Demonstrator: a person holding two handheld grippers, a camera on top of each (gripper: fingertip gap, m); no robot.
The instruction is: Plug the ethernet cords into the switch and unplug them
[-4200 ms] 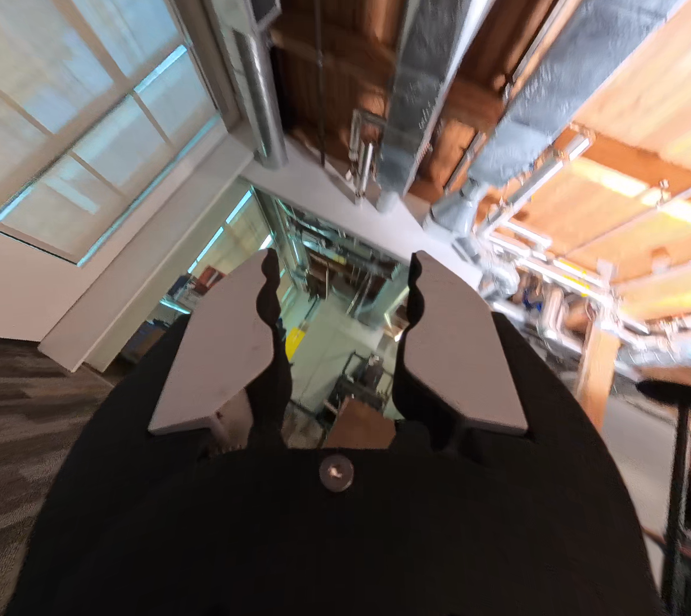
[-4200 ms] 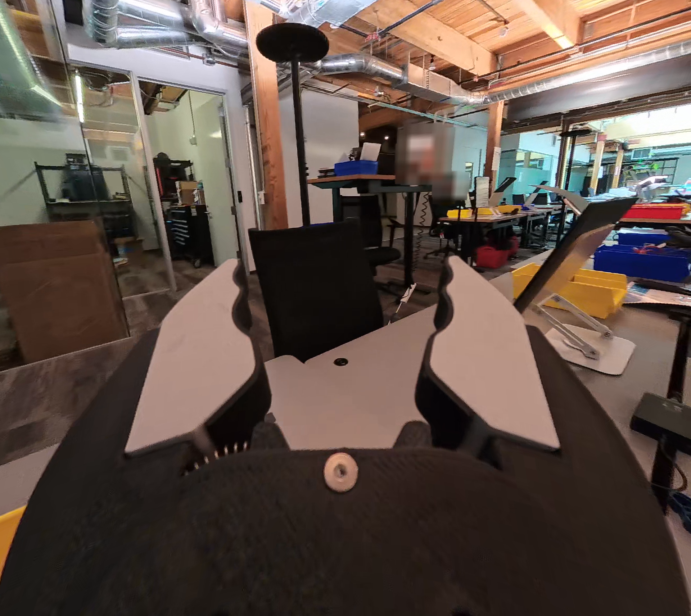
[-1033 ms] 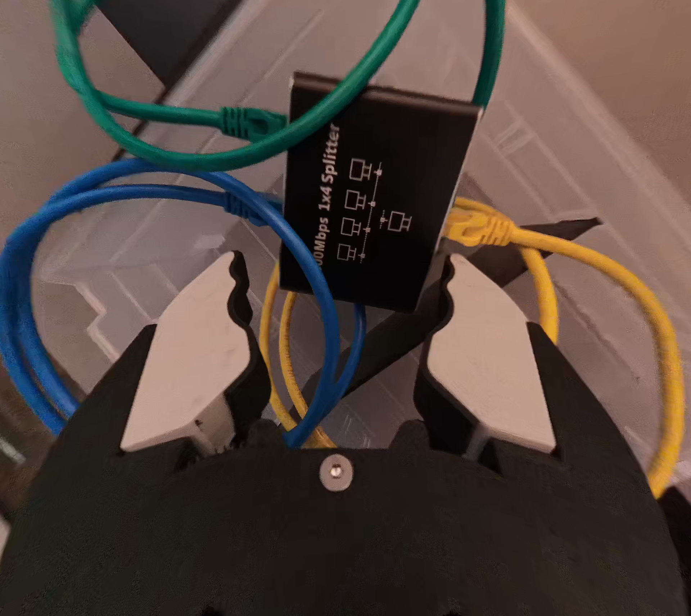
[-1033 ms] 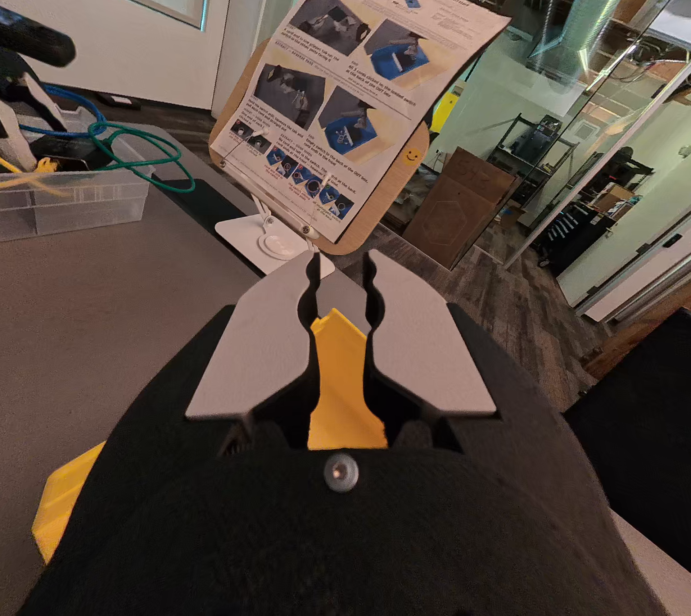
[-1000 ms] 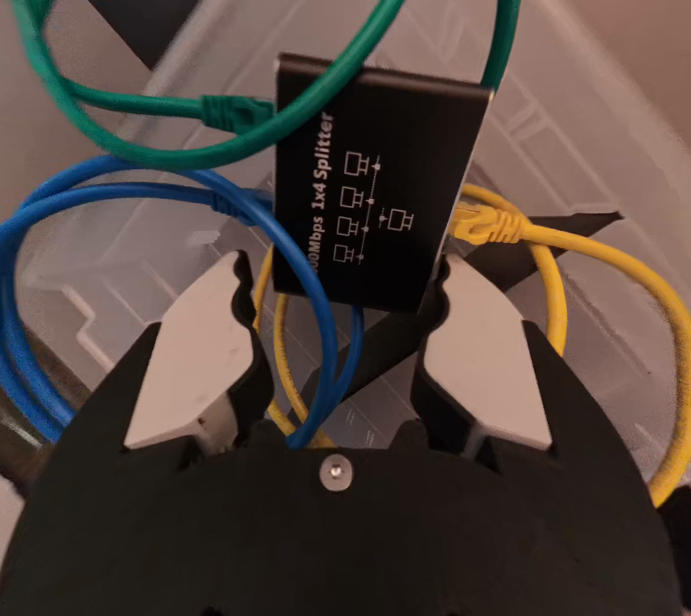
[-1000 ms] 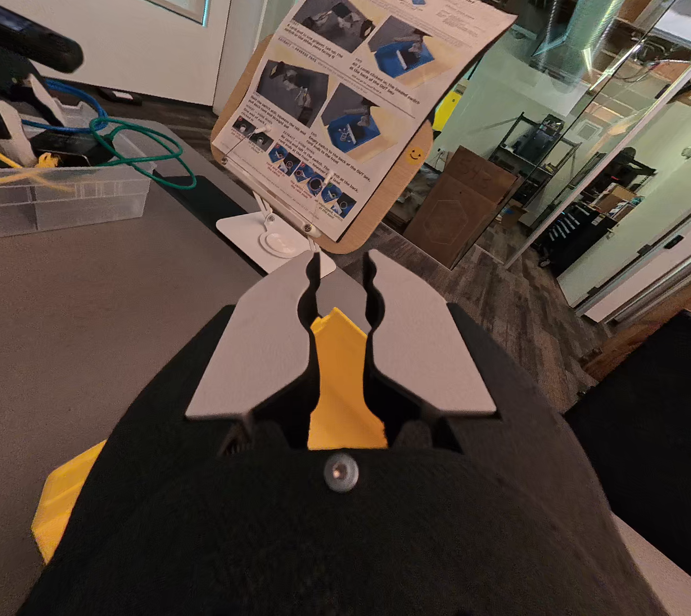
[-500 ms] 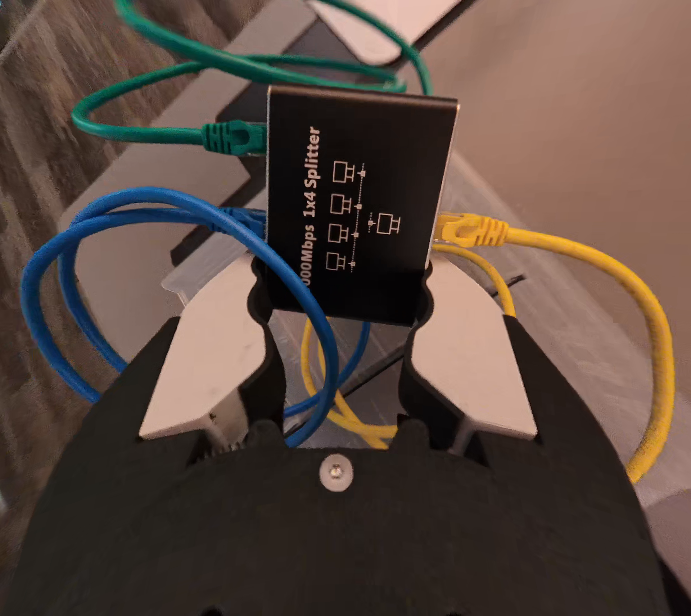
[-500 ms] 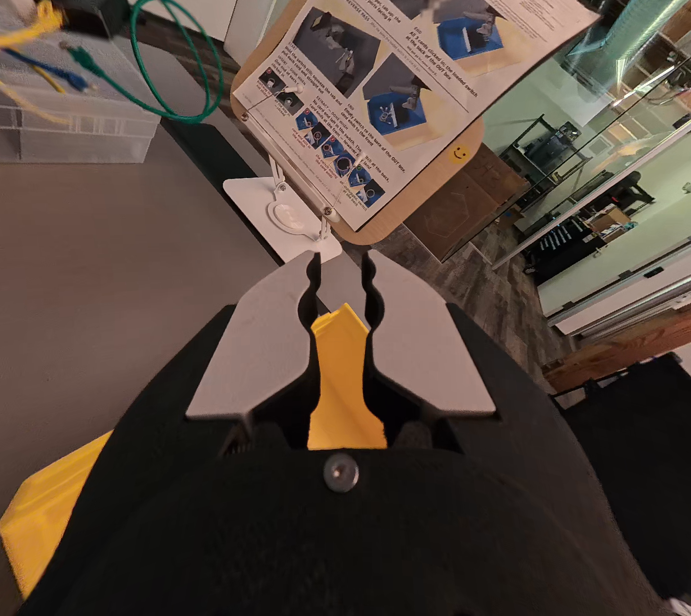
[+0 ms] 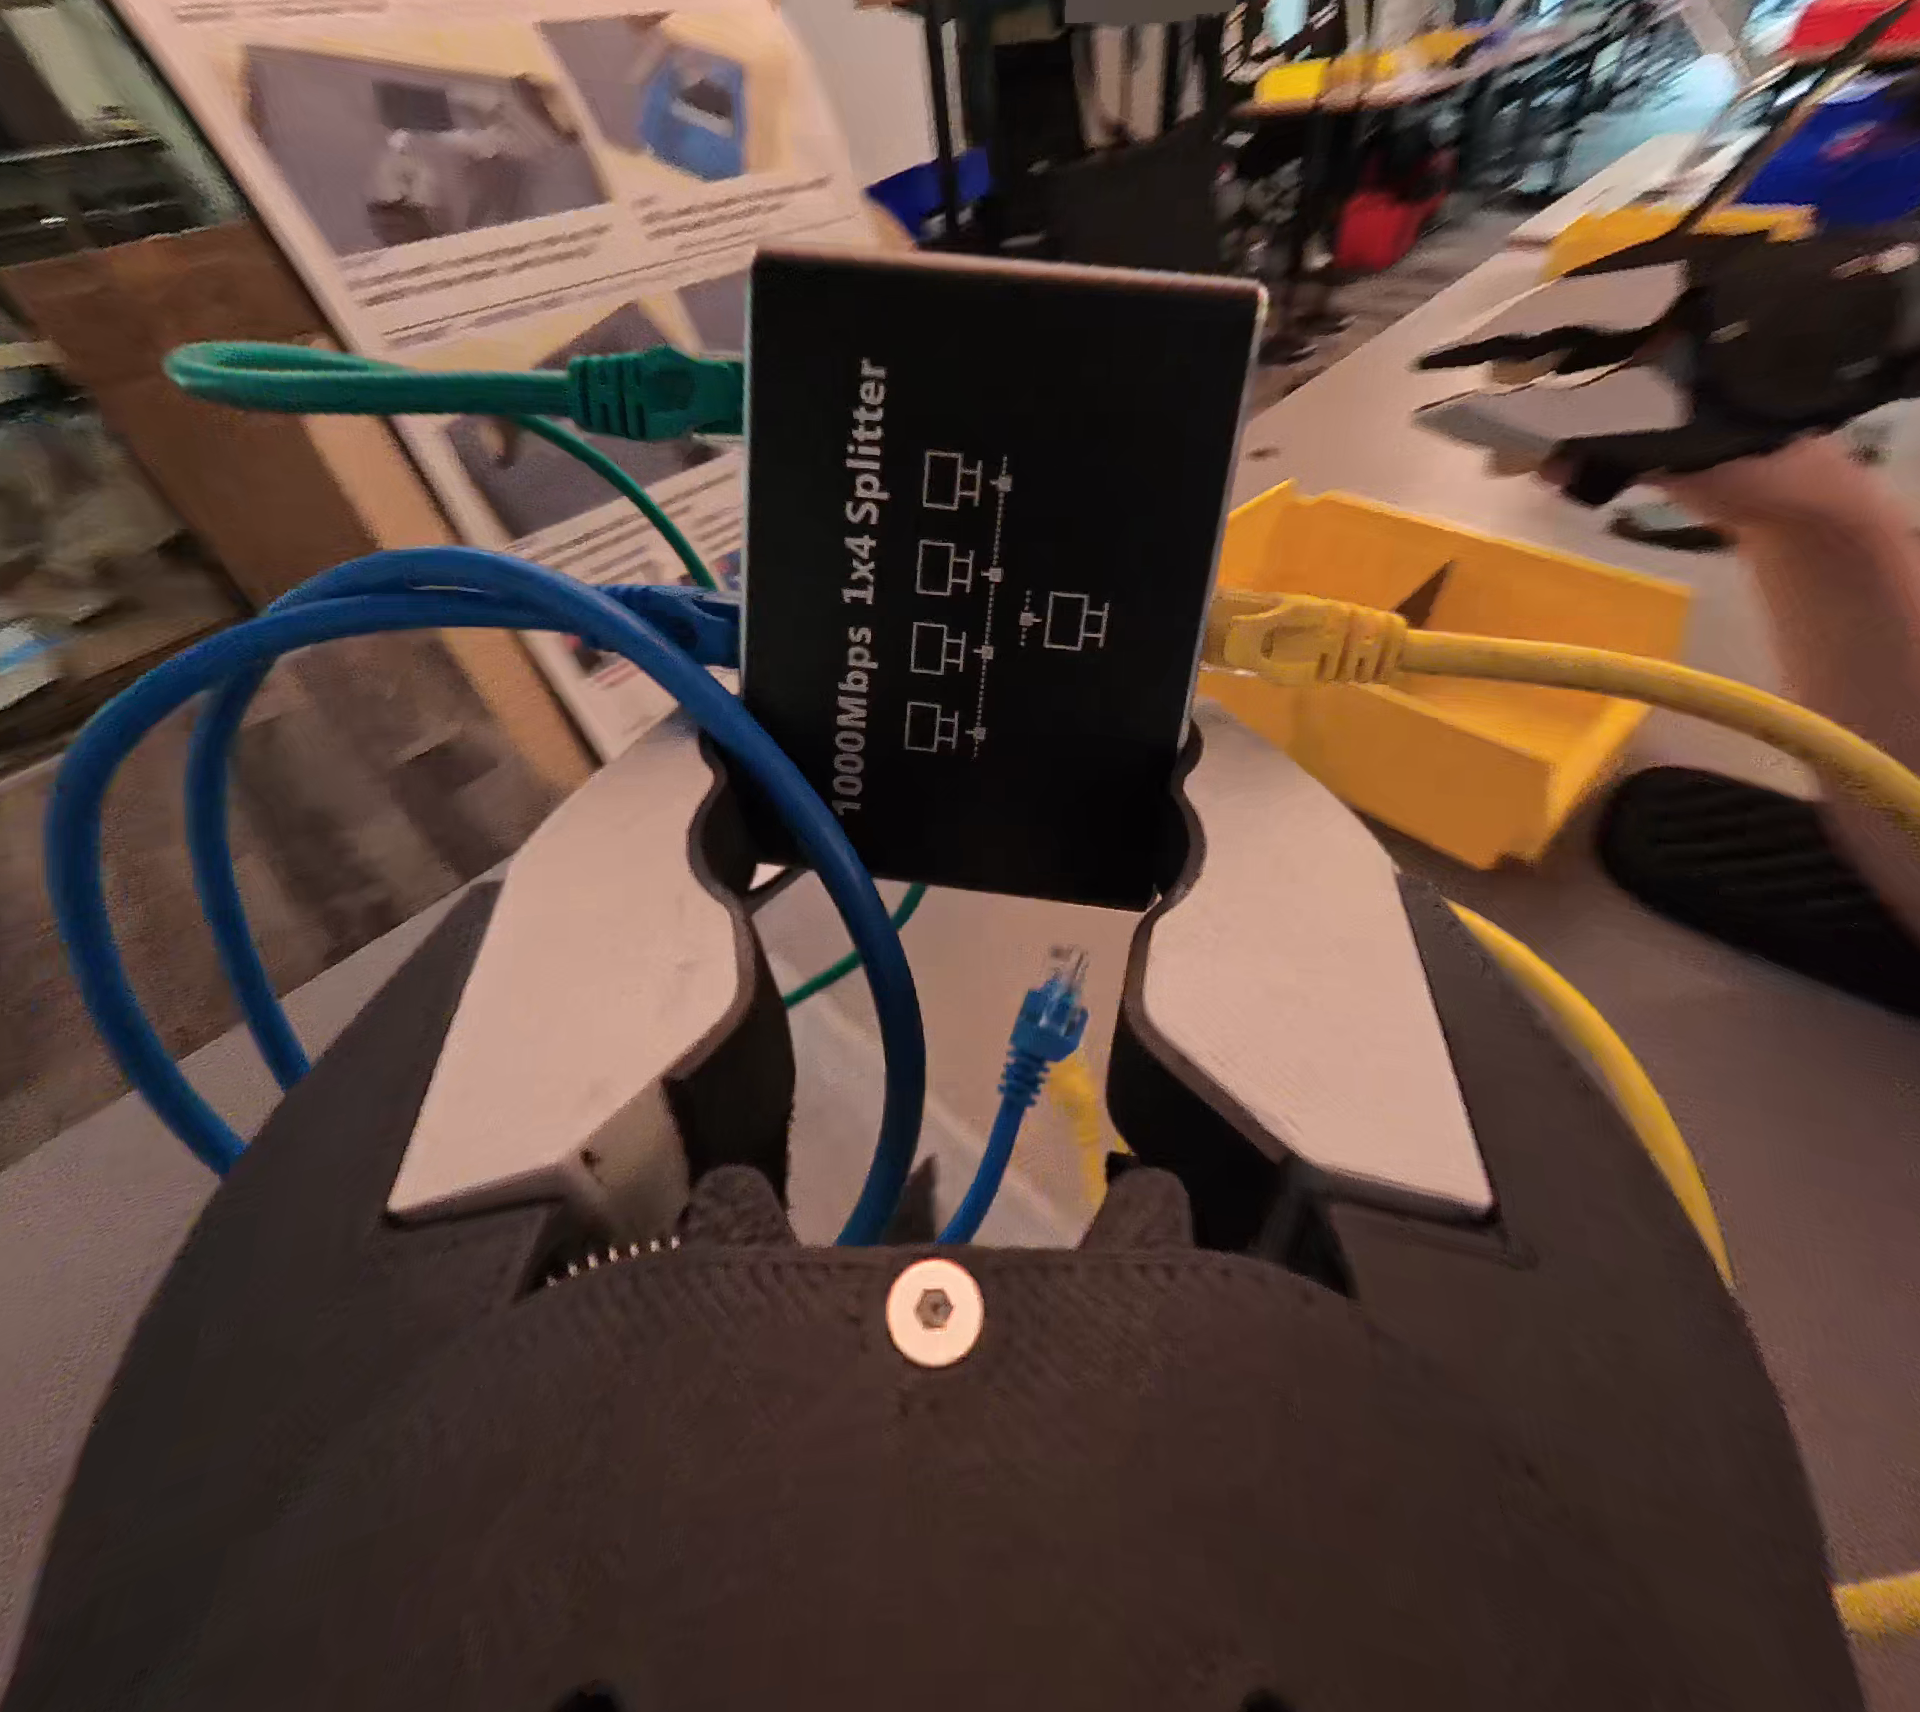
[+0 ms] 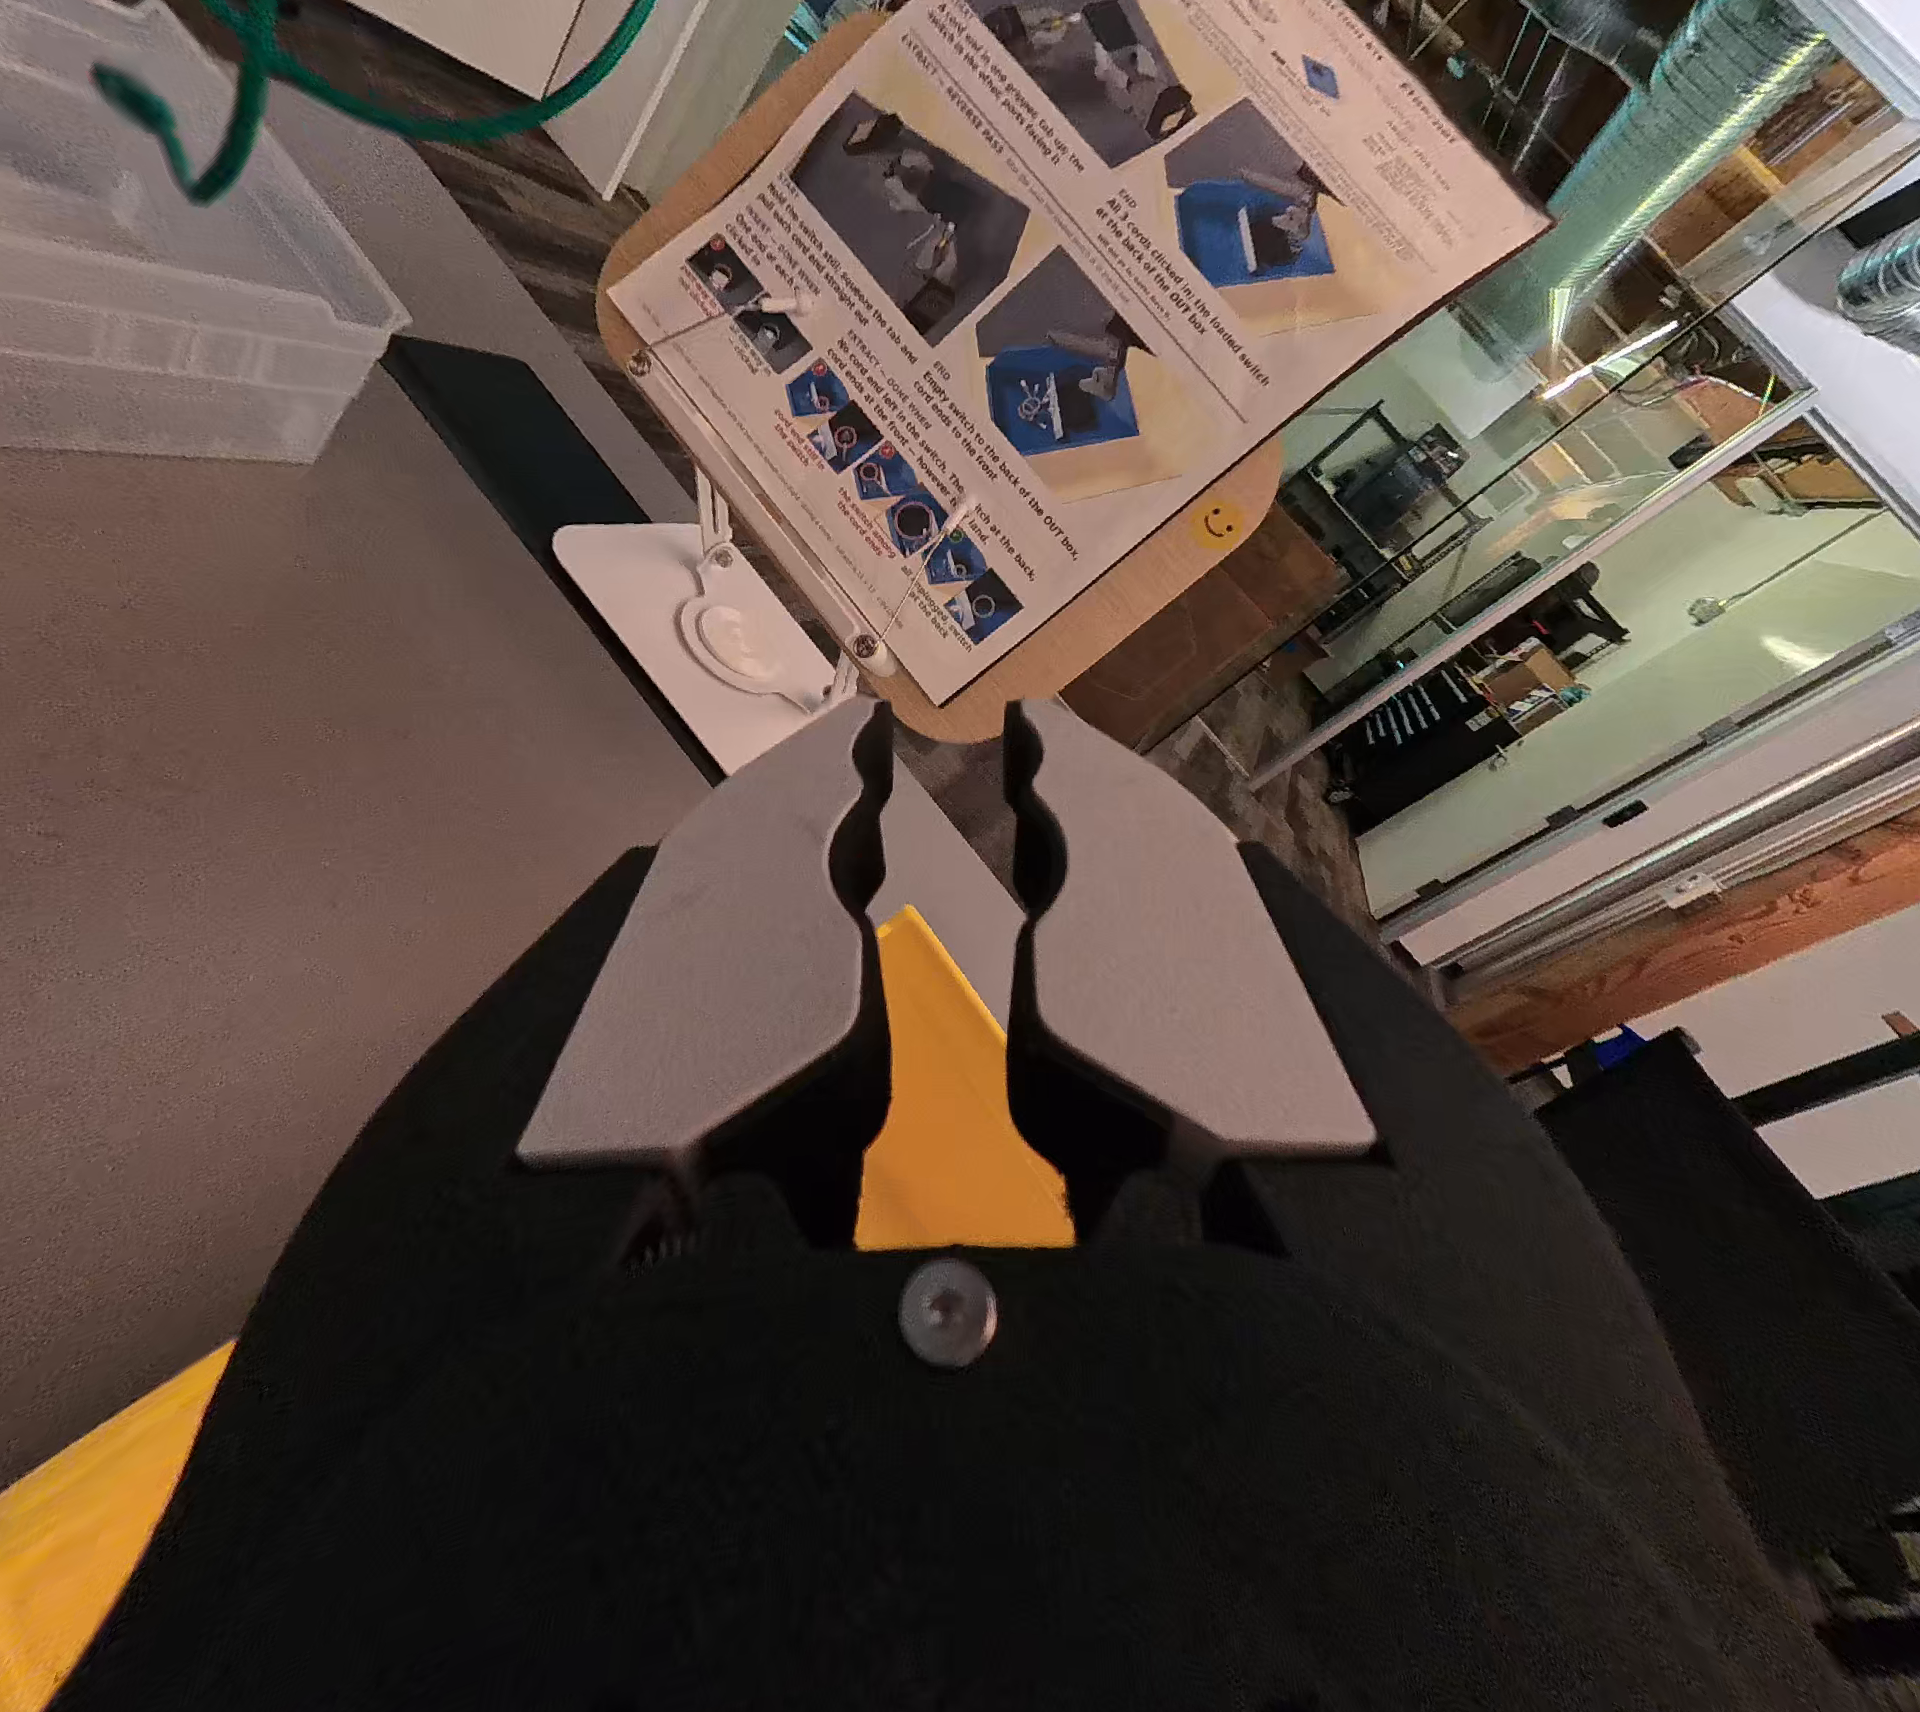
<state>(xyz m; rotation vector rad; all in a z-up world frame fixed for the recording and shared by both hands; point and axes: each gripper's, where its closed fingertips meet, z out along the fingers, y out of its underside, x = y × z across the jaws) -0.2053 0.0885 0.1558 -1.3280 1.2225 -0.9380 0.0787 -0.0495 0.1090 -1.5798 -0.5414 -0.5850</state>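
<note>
Surroundings first: an instruction sheet on a wooden board (image 10: 1049, 291) is leaning on a white stand (image 10: 717, 623) at the far edge of the grey table (image 10: 239, 727), with a clear plastic bin (image 10: 177, 280) sitting to its left and a yellow bin (image 9: 1455, 706) lying below the grippers. The left gripper (image 9: 945, 789) is clamping the lower end of the black switch (image 9: 997, 561), holding it up in the air, long axis running straight out along the fingers, printed face toward the camera. A green cord (image 9: 644, 393) and a blue cord (image 9: 665, 613) are sitting plugged into its left side, a yellow cord (image 9: 1309, 644) into its right; their loops are dangling across the fingers. The right gripper (image 10: 945, 748) is hovering over the yellow bin, fingers slightly parted, gripping nothing.
</note>
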